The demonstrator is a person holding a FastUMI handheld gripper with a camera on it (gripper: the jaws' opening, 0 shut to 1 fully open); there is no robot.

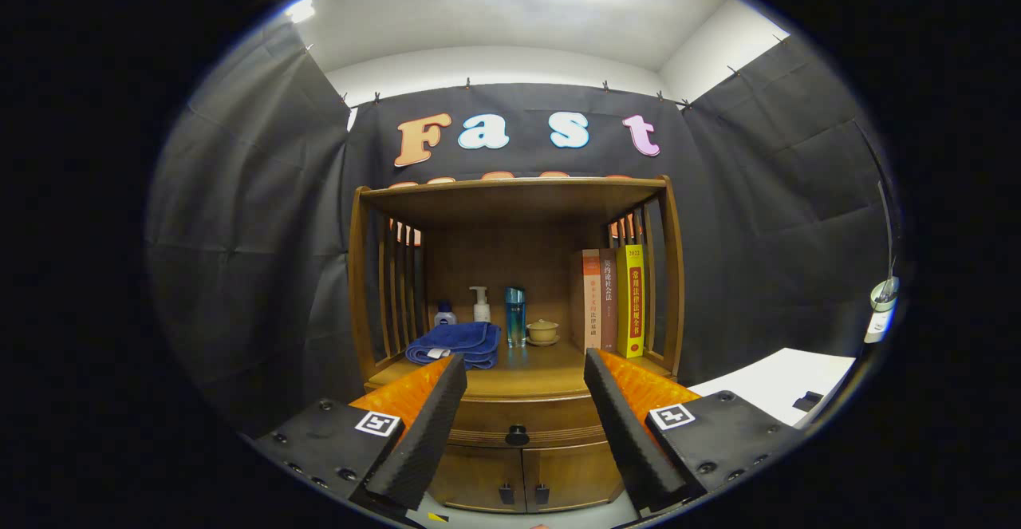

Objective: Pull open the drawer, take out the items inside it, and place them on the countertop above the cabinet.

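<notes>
Gripper (pixel 522 369) level, aimed straight at the wooden cabinet (pixel 518 305). Fingers spread wide apart, holding nothing. Left fingertip (pixel 455 373) sits in front of the folded towel's right end, right fingertip (pixel 594 365) in front of the books' lower edge. Can't tell how far the tips are from the cabinet front.

Drawer (pixel 522 421) is closed, flush under the countertop, in the gap between the fingers and beyond them. Its round dark knob (pixel 517 435) is centred in that gap. Contents not visible. Under the drawer: two cupboard doors (pixel 522 477), shut, each with a small dark handle at the centre seam.

Countertop (pixel 542 369) items, left to right:
- small blue-capped bottle (pixel 445 313) at the back left
- folded blue towel (pixel 455 343) in front of it, label at its front edge
- white pump bottle (pixel 479 304) behind the towel
- tall blue bottle (pixel 514 316), just beside the towel's right end
- small lidded ceramic cup (pixel 542 331) on a saucer
- three upright books (pixel 612 301), touching each other, against the right slats

Slatted sides both ends, top shelf (pixel 514 187) overhead. Bare countertop lies along the front edge between cup and books and ahead of the cup. White table (pixel 778 381) to the right of the cabinet, apart from it.
</notes>
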